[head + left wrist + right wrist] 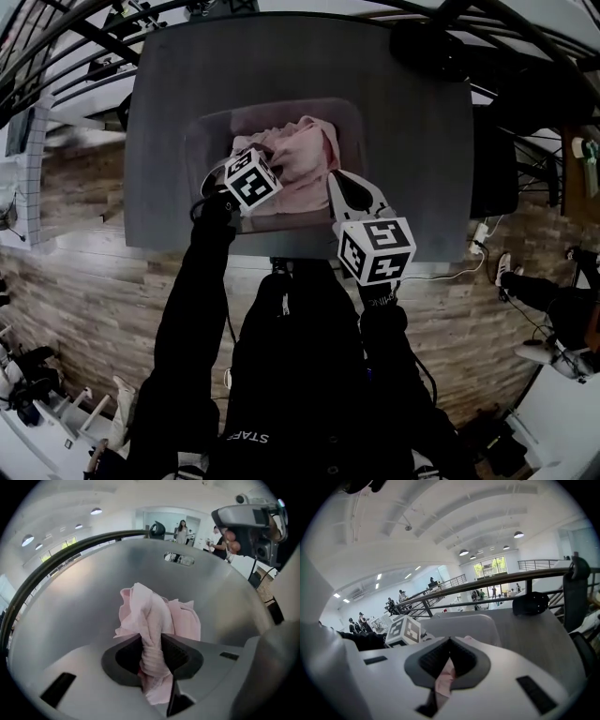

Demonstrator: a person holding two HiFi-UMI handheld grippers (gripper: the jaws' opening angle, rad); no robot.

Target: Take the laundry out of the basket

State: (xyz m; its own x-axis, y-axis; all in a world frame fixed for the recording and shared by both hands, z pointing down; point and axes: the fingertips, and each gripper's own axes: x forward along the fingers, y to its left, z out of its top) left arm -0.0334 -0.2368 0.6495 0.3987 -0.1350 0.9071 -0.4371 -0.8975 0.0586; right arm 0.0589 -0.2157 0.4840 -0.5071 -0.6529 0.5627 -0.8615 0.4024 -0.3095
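Two grippers have hold of the one pink cloth (pixel 302 150), and I can see it in all three views; the left gripper (pixel 152 641) has its fingers (pixel 180 654) clenched on a twisted fold of it, squeezed thin between the dark pads and spilling out below them; beyond the pads the rest of the cloth bunches up in the middle of the frame, against the grey inside of the basket (pixel 93 588); the right gripper (pixel 450 641) has its fingers (pixel 433 659) closed tip to tip, with a strip of the same pink cloth pinched just behind the tips; in the head view the basket sits on a grey surface (pixel 422 141) in the upper half of the frame, and the cloth lies inside its walls, heaped toward the right half; the left gripper's marker cube (pixel 251 180) sits over the cloth's lower left edge; the right gripper comes in over the basket's lower right rim; a black rounded object (pixel 427 42) rests on the surface at upper right, well apart from the basket; wood-plank floor (pixel 84 281) shows below the surface.
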